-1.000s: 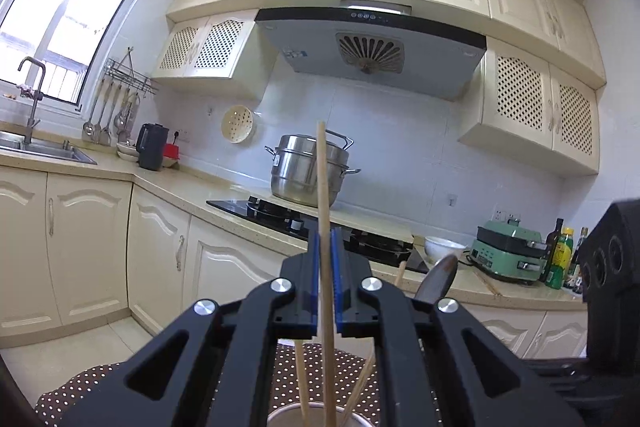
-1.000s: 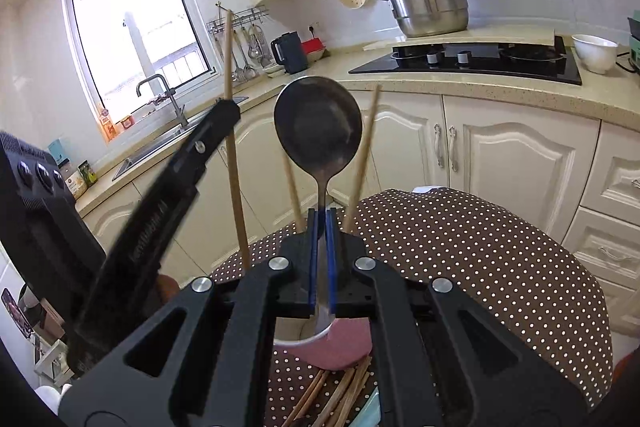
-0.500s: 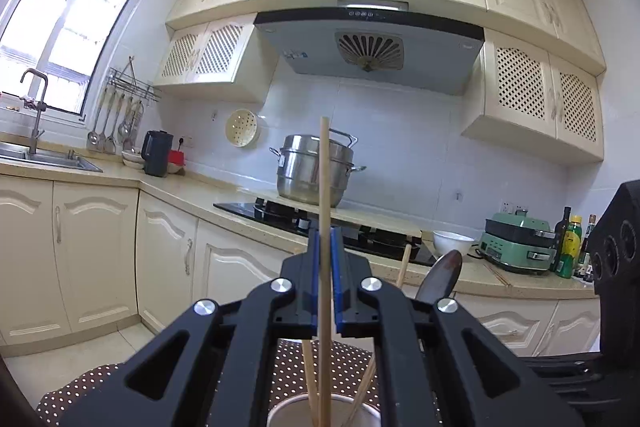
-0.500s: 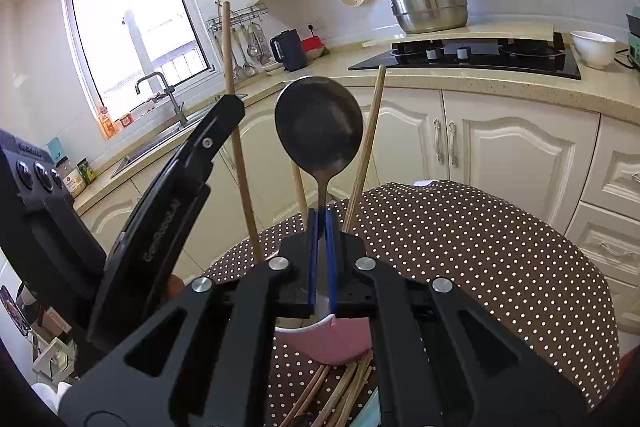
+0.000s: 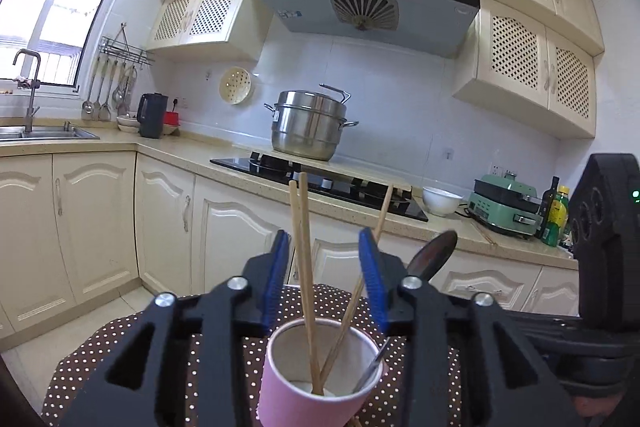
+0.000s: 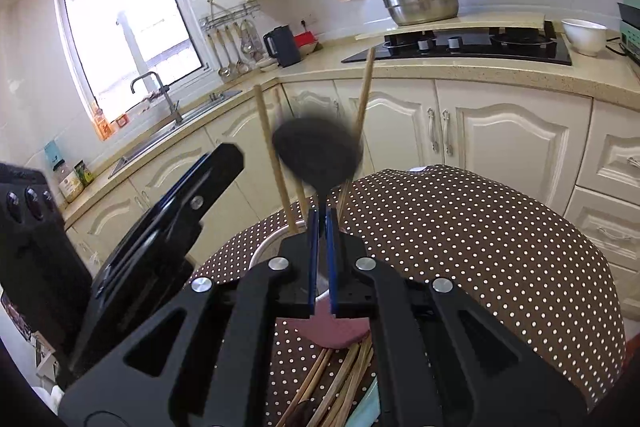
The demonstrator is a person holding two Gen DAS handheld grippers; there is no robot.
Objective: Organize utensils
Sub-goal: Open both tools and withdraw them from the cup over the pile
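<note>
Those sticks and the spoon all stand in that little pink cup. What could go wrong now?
The pink cup looks light and holds tall chopsticks and a spoon, so it could tip. The left gripper has just been opening its jaws, with chopsticks between them untouched; pulling back crookedly might snag one. The spoon looks blurred in the right view, so it may be swinging.

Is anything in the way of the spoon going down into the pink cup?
Nothing visible blocks it. The spoon handle already reaches inside the cup, along its right side, clear of the three chopsticks leaning in it.
</note>
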